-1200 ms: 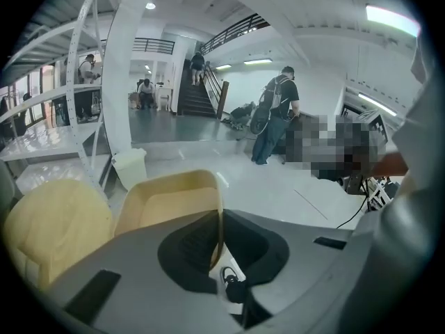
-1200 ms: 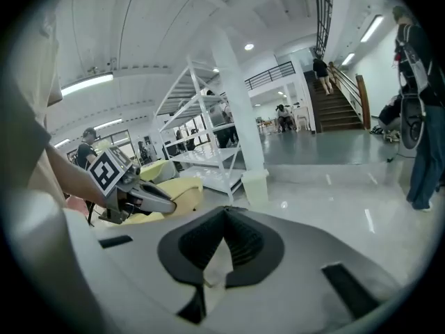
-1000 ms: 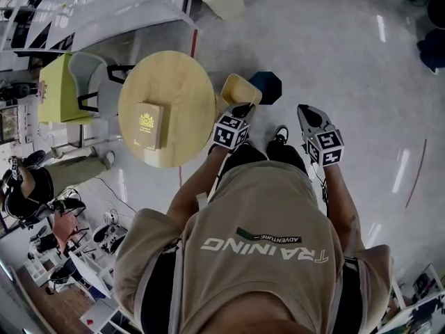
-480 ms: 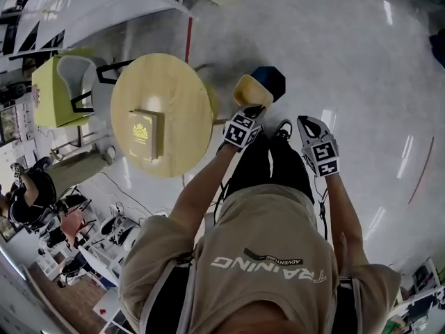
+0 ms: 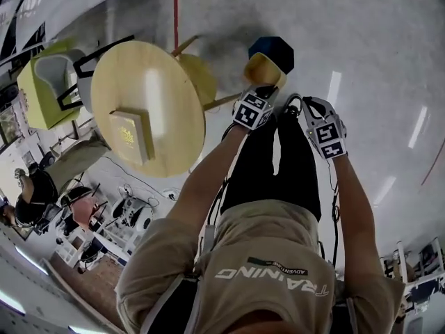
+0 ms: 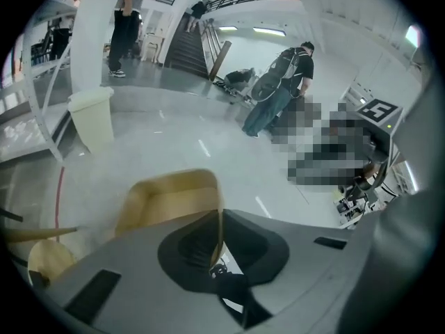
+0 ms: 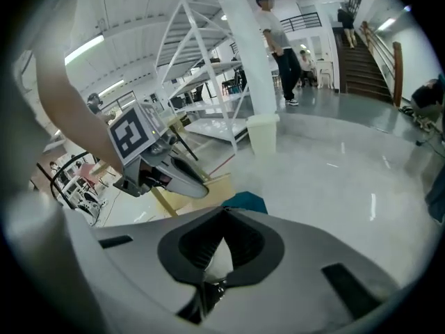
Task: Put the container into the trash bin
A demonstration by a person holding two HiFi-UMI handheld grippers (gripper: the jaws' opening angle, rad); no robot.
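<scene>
Descent carries our left gripper [image 5: 262, 89], pinching the container [image 5: 263, 69], toward the trash bin [image 5: 272, 49]; release seems near; our right gripper [image 5: 306, 104] stays closed, empty.

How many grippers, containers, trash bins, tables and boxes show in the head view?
grippers: 2, left gripper and right gripper
container: 1
trash bin: 1
table: 1
box: 1
total: 6

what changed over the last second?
Both grippers moved down and forward; the left gripper carried the container from beside the trash bin to its near edge. Unchanged: left pinches the container wall, right gripper shut, empty; box on the table.
</scene>
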